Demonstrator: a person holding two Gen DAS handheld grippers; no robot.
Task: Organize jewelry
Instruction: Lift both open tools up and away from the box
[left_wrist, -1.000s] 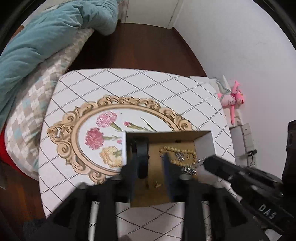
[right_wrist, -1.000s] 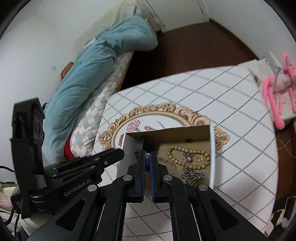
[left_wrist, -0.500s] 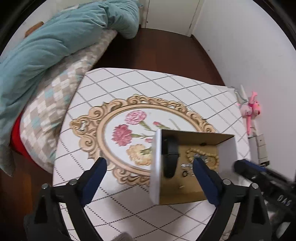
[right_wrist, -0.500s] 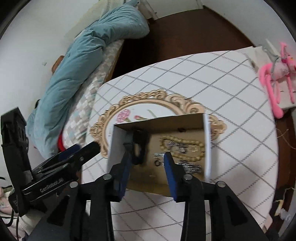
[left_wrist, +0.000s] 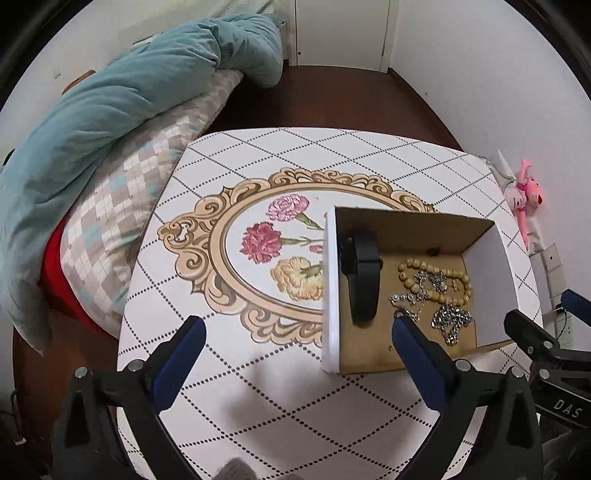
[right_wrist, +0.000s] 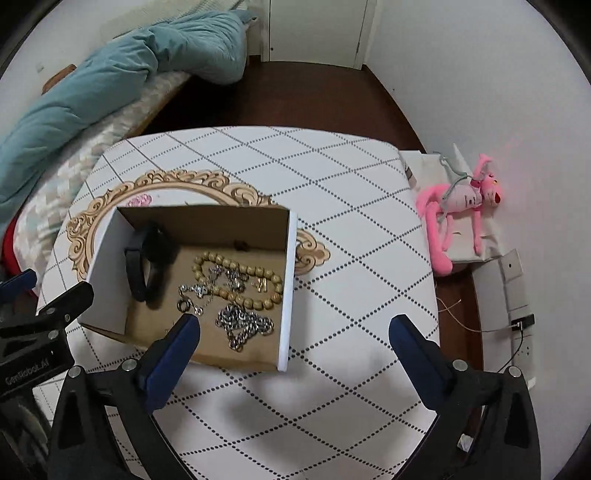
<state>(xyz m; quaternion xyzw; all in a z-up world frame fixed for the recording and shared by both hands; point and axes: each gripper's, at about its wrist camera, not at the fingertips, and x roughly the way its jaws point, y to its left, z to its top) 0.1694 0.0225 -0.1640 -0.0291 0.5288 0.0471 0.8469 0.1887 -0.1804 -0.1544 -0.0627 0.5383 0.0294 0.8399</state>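
From the left wrist, the left gripper (left_wrist: 295, 330) has its jaws wide and holds nothing. The box (left_wrist: 330, 295) sits on the desk (left_wrist: 295, 155), with a black band (left_wrist: 362, 273) and beads (left_wrist: 434, 277) inside.

From the right wrist, the right gripper (right_wrist: 291, 328) has wide, empty jaws above the desk, and a silver chain (right_wrist: 242, 325) lies in the box.

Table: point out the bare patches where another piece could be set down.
The table lies bare right of the box toward the pink plush toy, and between the box and both grippers. Inside, black band, bead bracelet and silver chain crowd the floor.
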